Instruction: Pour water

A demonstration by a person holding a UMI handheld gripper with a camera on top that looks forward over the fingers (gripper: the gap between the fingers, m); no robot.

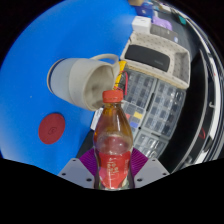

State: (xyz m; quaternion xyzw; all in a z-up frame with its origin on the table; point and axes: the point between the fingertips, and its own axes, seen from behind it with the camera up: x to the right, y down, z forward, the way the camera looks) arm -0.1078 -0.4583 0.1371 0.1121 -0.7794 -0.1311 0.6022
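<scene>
- A blue table surface (40, 50) fills the left half and the upper left of the frame.
- A flat red disc (52, 126) lies on the blue surface at the lower left, well apart from everything else.
- A pale grey mug (82, 80) sits left of centre, tipped on its side so that its open mouth faces right, toward the bottle's cap; the inside of the mouth looks dark.
- A plastic bottle (114, 145) with a red cap (113, 96) and a red label stands upright at centre and lower centre, filled with an amber-brown liquid. The cap sits just beside the mug's lower rim.
- The gripper (113, 172) holds the bottle at its lower body: both purple pads (90, 162) press on its sides, one on either flank, at the bottom centre of the frame.
- A yellow stick-like item (122, 73) rises just above the cap, between the mug and the basket.
- A white wire basket or rack (152, 100) occupies the right of centre.
- A beige boxy device (160, 55) with a dark top rests on it at the upper right.
</scene>
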